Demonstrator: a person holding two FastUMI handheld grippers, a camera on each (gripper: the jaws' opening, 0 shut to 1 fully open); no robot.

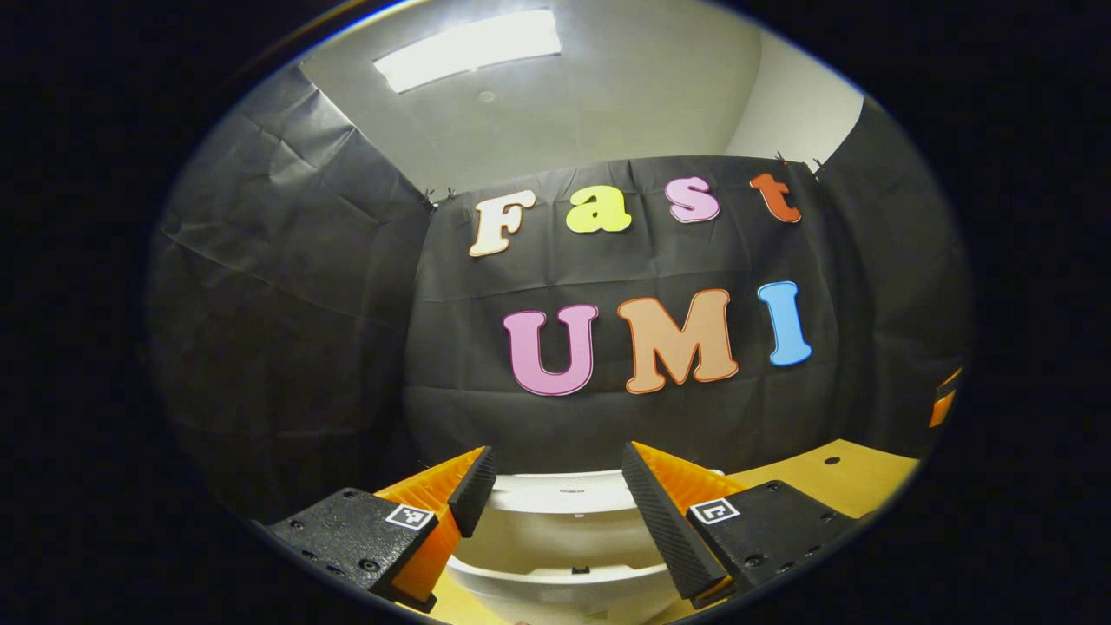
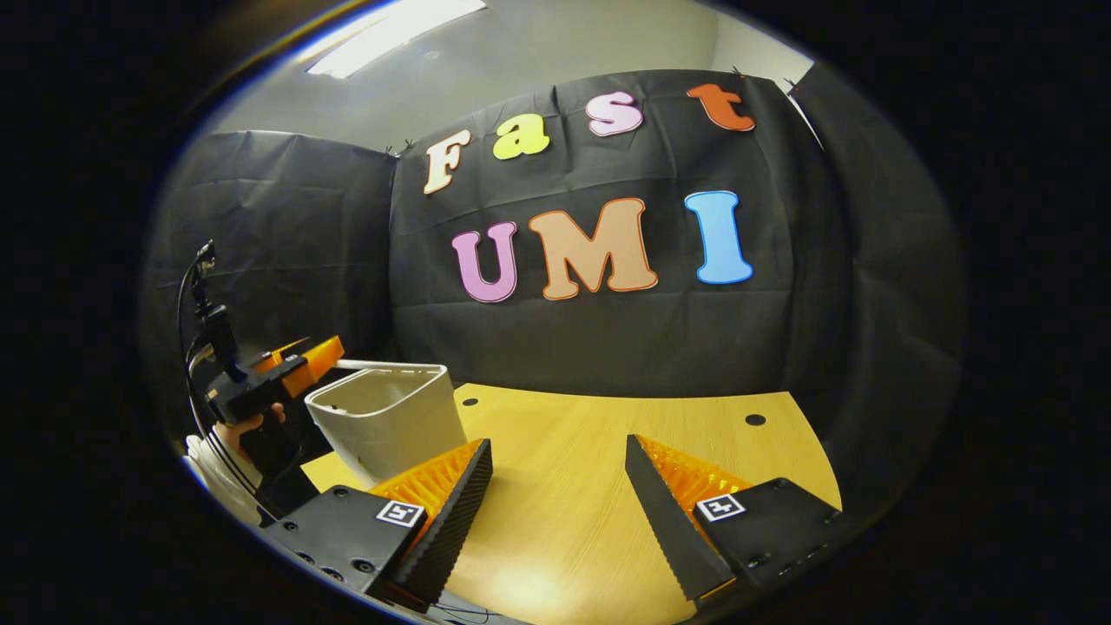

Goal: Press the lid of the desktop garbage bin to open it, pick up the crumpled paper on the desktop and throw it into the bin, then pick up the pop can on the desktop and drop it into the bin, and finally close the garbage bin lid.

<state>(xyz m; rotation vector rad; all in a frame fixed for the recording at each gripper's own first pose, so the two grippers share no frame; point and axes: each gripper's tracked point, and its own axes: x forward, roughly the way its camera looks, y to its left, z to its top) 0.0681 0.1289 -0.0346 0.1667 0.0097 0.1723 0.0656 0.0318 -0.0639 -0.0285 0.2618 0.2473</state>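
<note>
Nearest us in the left gripper view, the left gripper point(image 1: 555, 490) sits with its fingers spread wide, nothing pinched between them — the white garbage bin point(image 1: 568, 555) lies just beyond and below the gap, its lid point(image 1: 564, 496) showing between the tips. We note the wooden desktop point(image 1: 855, 477) running off to the right behind it.

Over in the right gripper view, the right gripper point(image 2: 555, 486) is likewise spread and empty, held above bare desktop point(image 2: 608, 434). Further left we see the bin point(image 2: 386, 421) standing on the desktop, with a hand point(image 2: 252, 427) holding the other gripper point(image 2: 299, 360) just beside its rim — whether those fingers are spread, we cannot tell from here.
</note>
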